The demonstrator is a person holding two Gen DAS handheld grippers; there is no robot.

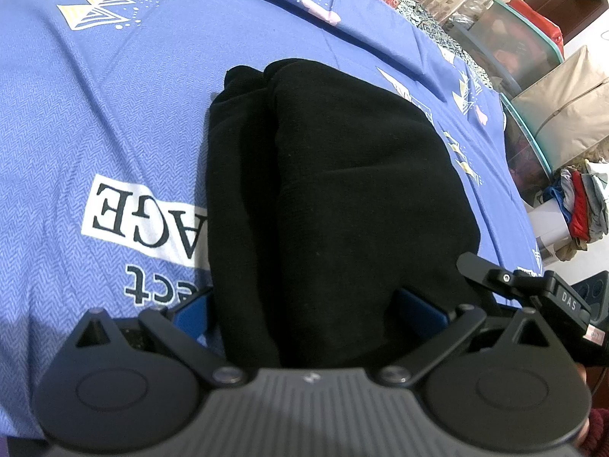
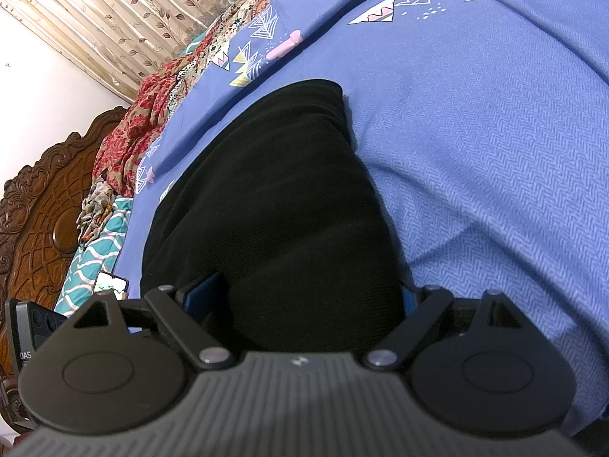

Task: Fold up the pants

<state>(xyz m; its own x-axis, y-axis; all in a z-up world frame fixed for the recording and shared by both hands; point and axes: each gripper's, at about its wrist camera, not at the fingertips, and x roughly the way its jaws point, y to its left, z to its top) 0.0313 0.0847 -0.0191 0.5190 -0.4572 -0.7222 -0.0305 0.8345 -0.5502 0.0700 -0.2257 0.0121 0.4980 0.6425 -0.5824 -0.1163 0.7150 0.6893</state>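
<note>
**Both claws around a folded black bundle**

The black pants (image 1: 327, 198) lie folded into a thick bundle on the blue printed bedsheet (image 1: 114, 122), partly covering the white label with dark letters (image 1: 141, 217). In the left wrist view the left claw (image 1: 304, 312) is spread wide, its blue fingers (image 1: 418, 312) on either side of the bundle's near end, with cloth filling the gap between them (whether the pads actually press the fabric cannot be told). The right claw (image 2: 300, 297) stands the same way in its own view: spread, cloth bulging between the blue fingers (image 2: 203, 297). Part of the right claw's body shows at the right edge of the left view. Beyond the bed are a carved wooden headboard (image 2: 45, 213), a leaf-patterned curtain (image 2: 125, 11), and a phone (image 2: 111, 283) on a teal-striped cloth.
</note>
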